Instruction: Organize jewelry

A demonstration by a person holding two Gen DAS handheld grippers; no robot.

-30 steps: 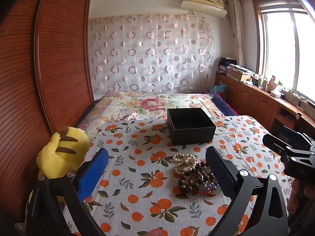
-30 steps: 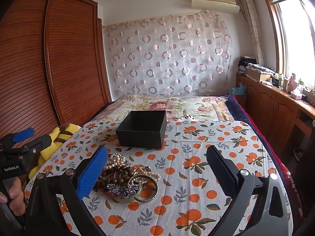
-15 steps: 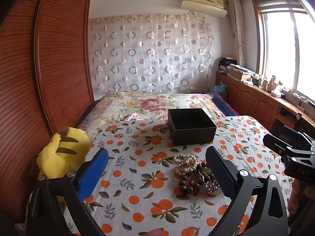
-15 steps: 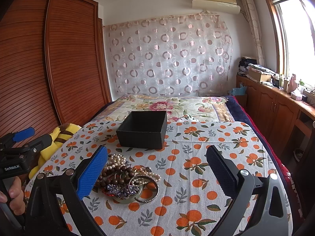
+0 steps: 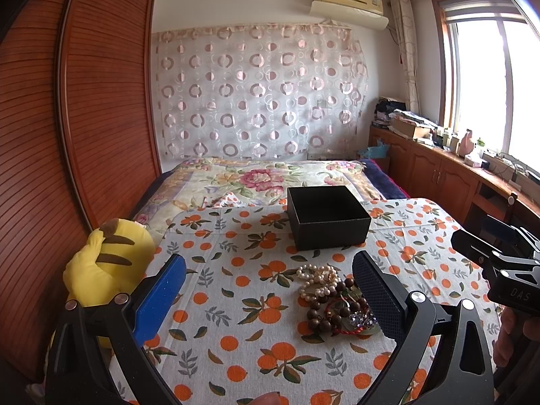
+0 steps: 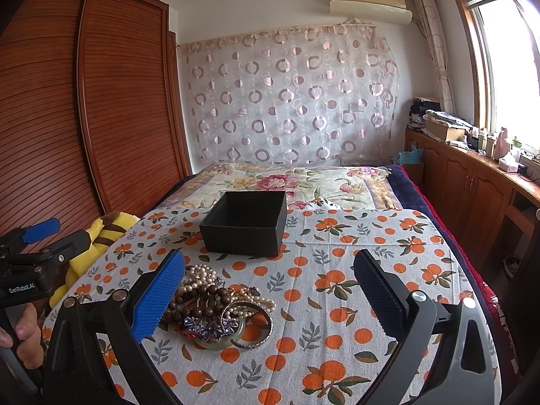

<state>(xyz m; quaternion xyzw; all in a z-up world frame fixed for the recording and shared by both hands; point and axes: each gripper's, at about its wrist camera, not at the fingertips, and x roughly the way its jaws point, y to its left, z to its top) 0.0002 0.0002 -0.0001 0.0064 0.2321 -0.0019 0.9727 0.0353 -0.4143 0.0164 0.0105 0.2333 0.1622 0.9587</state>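
A pile of jewelry [image 5: 332,298] lies on the orange-print tablecloth [image 5: 236,290]: a pearl strand [image 5: 315,278], brown wooden beads [image 5: 337,307], bangles [image 6: 249,329] and a sparkly piece [image 6: 206,325]. An open, empty black box [image 5: 325,214] stands behind the pile; it also shows in the right wrist view [image 6: 248,221]. My left gripper [image 5: 268,297] is open and empty, with the pile near its right finger. My right gripper [image 6: 268,298] is open and empty, with the pile [image 6: 216,300] beside its left finger.
A yellow plush toy [image 5: 104,266] sits at the table's left edge. A bed with a floral quilt [image 5: 266,177] lies behind the table. A wooden wardrobe [image 5: 77,128] stands on the left, and low cabinets [image 6: 472,185] under the window on the right.
Both grippers have stayed open and nearly still. The left view has shifted very slightly; the jewelry and box have not moved.
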